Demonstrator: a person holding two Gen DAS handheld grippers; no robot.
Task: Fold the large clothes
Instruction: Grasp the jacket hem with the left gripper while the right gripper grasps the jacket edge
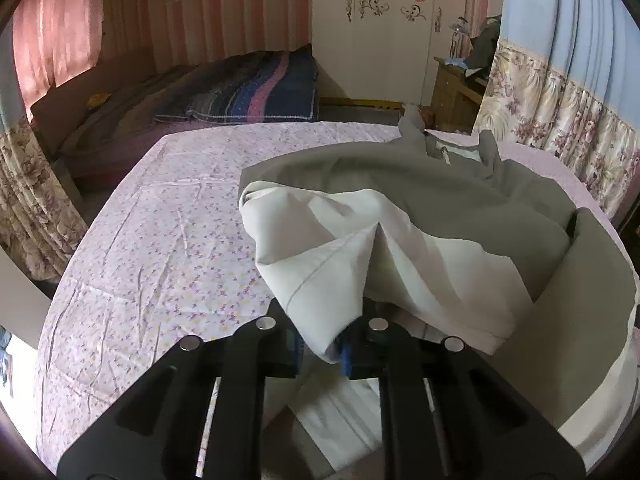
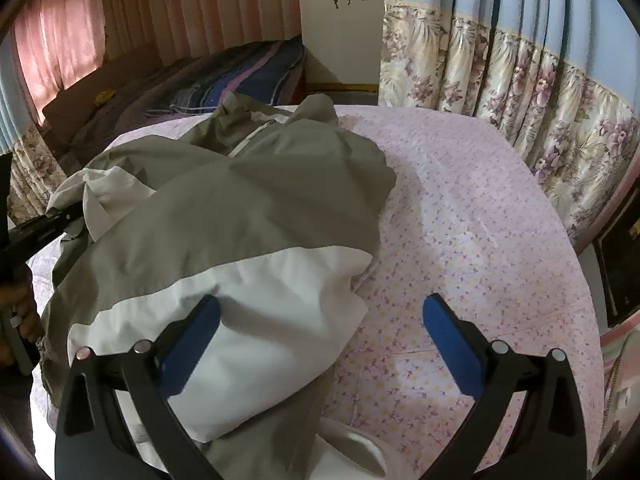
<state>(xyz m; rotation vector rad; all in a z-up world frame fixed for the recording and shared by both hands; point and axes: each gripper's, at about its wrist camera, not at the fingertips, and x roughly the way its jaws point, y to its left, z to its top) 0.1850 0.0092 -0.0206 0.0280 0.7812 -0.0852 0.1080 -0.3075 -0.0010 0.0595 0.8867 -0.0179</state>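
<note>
A large olive-grey and white jacket (image 1: 420, 196) lies bunched on a table with a pink floral cloth (image 1: 160, 248). My left gripper (image 1: 322, 350) is shut on a white fold of the jacket and lifts it off the cloth. In the right wrist view the jacket (image 2: 240, 216) covers the left half of the table (image 2: 480, 240). My right gripper (image 2: 320, 340) is open and empty, its left finger (image 2: 192, 340) over the jacket's white panel, its right finger (image 2: 452, 344) over bare cloth. The left gripper's arm (image 2: 36, 232) shows at the left edge.
A bed with a striped blue and pink quilt (image 1: 248, 92) stands behind the table. A white wardrobe (image 1: 380, 40) and a wooden cabinet (image 1: 456, 92) are at the back. Floral curtains (image 2: 520, 100) hang close on the right. A white rounded object (image 2: 352, 448) sits at the table's near edge.
</note>
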